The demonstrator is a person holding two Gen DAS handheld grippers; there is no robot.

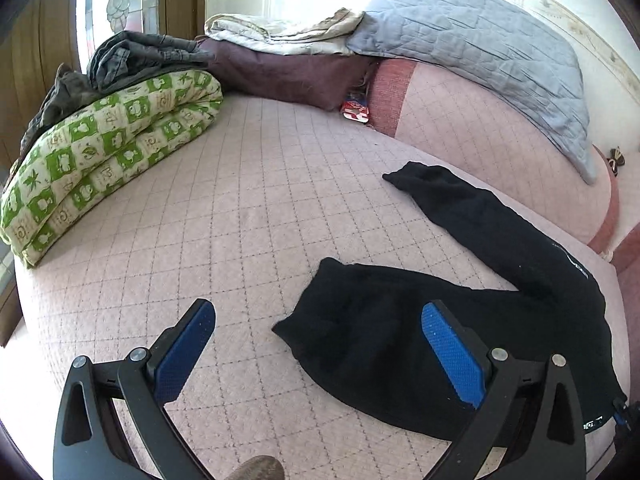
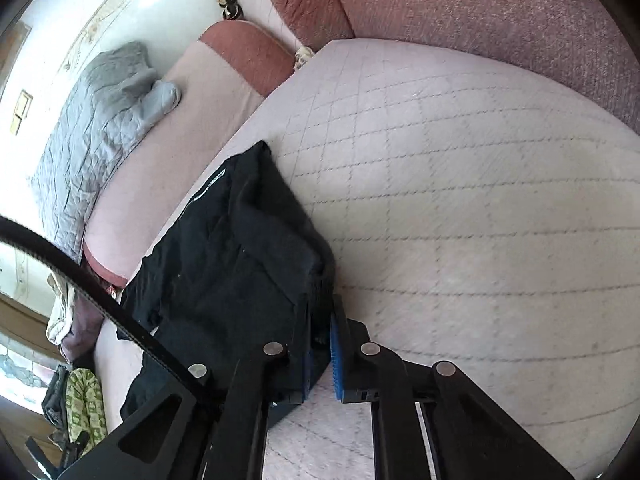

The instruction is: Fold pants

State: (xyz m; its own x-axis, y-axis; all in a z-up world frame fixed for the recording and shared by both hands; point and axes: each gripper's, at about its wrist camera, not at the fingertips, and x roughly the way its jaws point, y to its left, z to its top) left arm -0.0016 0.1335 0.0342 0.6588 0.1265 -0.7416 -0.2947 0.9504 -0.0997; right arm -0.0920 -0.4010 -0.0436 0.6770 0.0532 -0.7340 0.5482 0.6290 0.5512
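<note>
From the left wrist, the black pants (image 1: pixel 460 308) lie on the pink quilted bed (image 1: pixel 240 216), 1 leg reaching away toward the grey pillow (image 1: pixel 480 40), the other bunched in a soft heap just ahead. The left claw (image 1: pixel 316 344) is spread wide and holds nothing; its right blue pad sits over the heap, its left over bare quilt. The cloth looks thick, matte and limp, likely a knit that will sag when lifted. A rolled green-and-cream blanket (image 1: pixel 108 148) with dark clothes on top lies well apart at the far left. From the right wrist, the right claw (image 2: pixel 320 344) is nearly pressed together and pinches an edge of the pants (image 2: pixel 232 272) between ribbed blue pads; which edge I cannot tell. The bed (image 2: pixel 480 200) beyond is bare, stitched in diamonds. The step in hand seems to be gathering the garment for a 1st fold; next, the left claw probably needs to close on the bunched leg so both can draw the cloth flat.
</note>
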